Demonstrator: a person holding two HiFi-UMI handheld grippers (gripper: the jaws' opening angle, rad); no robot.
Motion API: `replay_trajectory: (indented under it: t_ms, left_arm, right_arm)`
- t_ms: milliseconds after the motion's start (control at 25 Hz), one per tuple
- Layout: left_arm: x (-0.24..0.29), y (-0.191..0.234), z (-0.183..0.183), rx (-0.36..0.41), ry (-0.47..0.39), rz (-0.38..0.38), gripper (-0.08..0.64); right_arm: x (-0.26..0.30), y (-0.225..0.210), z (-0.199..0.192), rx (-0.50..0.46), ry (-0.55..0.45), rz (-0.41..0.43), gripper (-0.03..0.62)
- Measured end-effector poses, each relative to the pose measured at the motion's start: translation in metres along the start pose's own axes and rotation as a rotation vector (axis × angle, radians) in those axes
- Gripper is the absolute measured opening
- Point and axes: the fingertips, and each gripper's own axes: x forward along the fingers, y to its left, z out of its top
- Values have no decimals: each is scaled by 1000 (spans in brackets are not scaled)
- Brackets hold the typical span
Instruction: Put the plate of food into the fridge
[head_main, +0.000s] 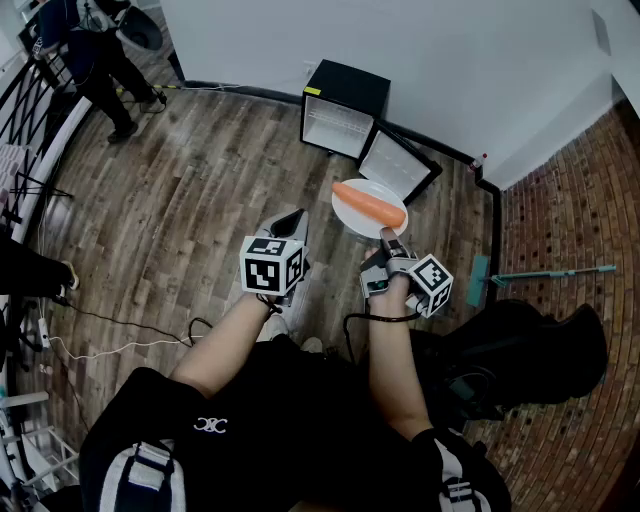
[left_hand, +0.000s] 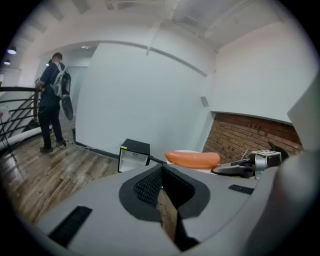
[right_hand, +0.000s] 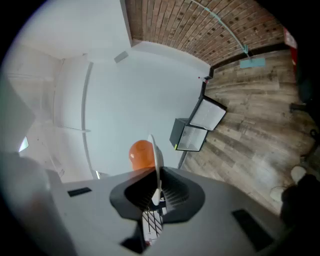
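The right tongs (head_main: 386, 236) are clamping the near rim of the plate (head_main: 350, 217), holding it in the air above the floor (head_main: 200, 180) with orange food (head_main: 370, 203) lying on it. The left tongs (head_main: 292, 222) are hovering just left of the plate, pressed together and empty. The fridge (head_main: 345, 105) is standing farther off, its door (head_main: 398, 165) hanging open.

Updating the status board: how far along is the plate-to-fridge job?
Done: the fridge stands open on the floor, door swung out, and the plate with its carrot is picked up. In hand: the right tool is clamped on the plate's rim, held in the air short of the fridge; the left tool is empty. Left: carry the plate over and set it inside.
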Motion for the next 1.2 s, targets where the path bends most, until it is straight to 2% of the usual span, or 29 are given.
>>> replay_trajectory:
  t_ms: [360,600,840,1040,1200]
  left_arm:
    - [3,15,1,-34,-3,9,-3]
    - [9,28,5,-48,2,-3,-3]
    - [20,30,11,-29,-14,-29,-3]
    - [26,56,30,-18,-23,-61,-3]
    - [33,66,30,-34,-22,-73,-3]
  right_arm:
    - [9,2,-6,-29,23,-12,32]
    - [22,3,-11,6,10,-16,38]
    - [31,-2,-13,30,5,-8,35]
    - [53,13,-27,57,-16,-14,35]
    - [62,13,-26,69,-24,-31,35]
